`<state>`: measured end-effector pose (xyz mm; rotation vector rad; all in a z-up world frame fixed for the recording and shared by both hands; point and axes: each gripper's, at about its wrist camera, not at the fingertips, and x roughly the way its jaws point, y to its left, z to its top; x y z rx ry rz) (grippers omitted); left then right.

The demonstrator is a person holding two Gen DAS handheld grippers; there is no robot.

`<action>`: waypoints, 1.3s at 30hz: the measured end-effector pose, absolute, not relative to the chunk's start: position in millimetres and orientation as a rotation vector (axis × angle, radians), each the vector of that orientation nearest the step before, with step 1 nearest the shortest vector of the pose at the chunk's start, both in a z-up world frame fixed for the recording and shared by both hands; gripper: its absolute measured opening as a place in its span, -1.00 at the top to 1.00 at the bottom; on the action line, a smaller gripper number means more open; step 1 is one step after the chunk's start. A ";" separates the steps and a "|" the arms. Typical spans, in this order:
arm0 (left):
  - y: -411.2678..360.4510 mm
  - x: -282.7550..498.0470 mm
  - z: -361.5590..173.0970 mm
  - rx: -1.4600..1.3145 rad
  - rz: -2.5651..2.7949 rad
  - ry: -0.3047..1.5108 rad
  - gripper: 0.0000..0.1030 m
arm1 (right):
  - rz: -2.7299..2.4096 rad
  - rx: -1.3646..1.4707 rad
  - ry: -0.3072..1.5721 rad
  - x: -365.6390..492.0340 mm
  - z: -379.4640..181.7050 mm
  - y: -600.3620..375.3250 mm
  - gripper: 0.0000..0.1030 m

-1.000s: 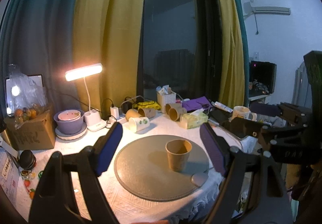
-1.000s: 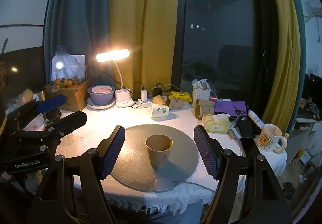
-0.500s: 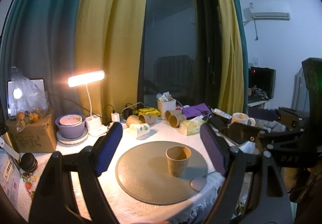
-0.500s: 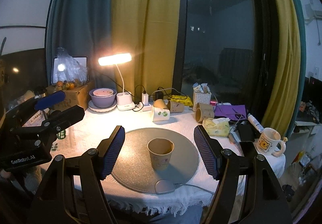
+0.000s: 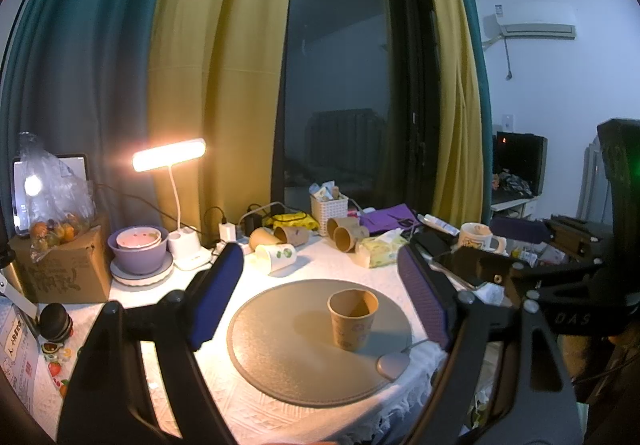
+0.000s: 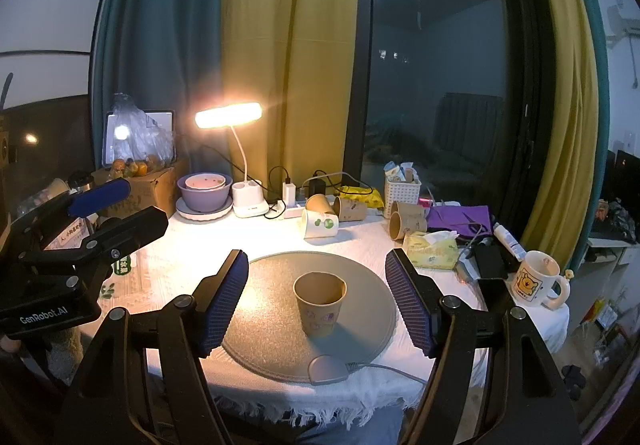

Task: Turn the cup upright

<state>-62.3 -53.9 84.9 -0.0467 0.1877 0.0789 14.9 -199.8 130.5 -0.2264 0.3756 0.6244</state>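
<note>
the cup (image 6: 320,303), a tapered brown paper one with faint printing, stands upright, mouth up, on the round grey mat (image 6: 360,277), so the flip looks done. it sits ahead of the right gripper (image 6: 316,297), between its ribbed blue pads (image 6: 224,301) but well clear of both; that claw is released and holds nothing. the left gripper (image 5: 320,301) is likewise spread and empty, with the cup ahead and slightly toward its right pad. the mat is matte and grainy, lying on a white textured cloth (image 6: 180,257). beyond the claws, spare paper cups (image 6: 320,223) lie on their sides near a glowing desk lamp (image 6: 228,115).
</note>
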 end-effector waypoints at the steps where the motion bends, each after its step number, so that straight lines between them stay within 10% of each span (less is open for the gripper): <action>1: -54.2 -61.8 85.1 -0.046 0.078 0.188 -0.57 | 0.623 -0.227 0.376 15.0 130.4 -199.8 -0.44; 39: -56.7 -62.6 84.2 -0.053 0.090 0.186 -0.58 | 0.620 -0.230 0.390 17.2 125.2 -201.3 -0.44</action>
